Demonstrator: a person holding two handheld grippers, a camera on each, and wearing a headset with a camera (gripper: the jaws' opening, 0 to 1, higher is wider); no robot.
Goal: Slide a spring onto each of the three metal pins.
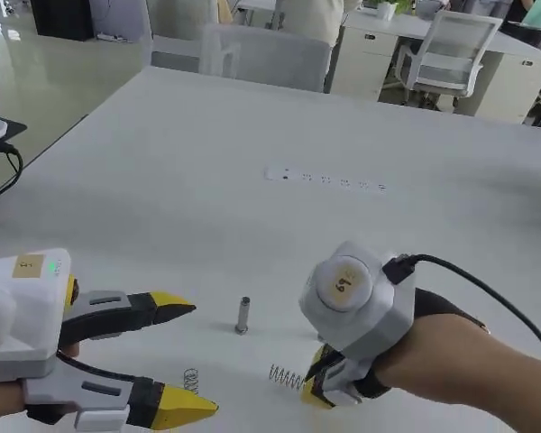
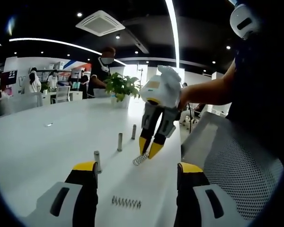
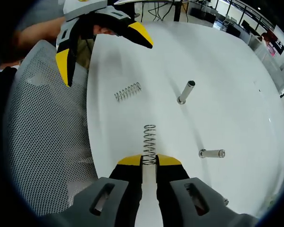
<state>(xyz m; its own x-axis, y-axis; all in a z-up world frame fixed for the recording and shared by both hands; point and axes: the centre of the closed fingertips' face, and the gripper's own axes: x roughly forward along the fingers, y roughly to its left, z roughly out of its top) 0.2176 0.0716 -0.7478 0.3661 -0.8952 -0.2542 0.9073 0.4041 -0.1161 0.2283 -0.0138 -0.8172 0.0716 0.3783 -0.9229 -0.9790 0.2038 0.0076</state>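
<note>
So in the head view the right gripper (image 1: pixel 317 379) has its tips mostly buried under its own body, and the near end of the spring (image 1: pixel 287 375) vanishes in there. The left gripper (image 1: pixel 203 358) is chopped off by the left and bottom edges. The second spring (image 1: pixel 191 380) is too tiny to count coils.

White table (image 1: pixel 252 135), silvery spring (image 3: pixel 149 137), yellow-tipped right hand-held gripper (image 3: pixel 150 160)

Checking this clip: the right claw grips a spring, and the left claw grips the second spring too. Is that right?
Not quite. The right claw does grip a spring, but the left claw is open and holds nothing. The second spring lies loose on the table in front of it, as the left gripper view shows.
</note>
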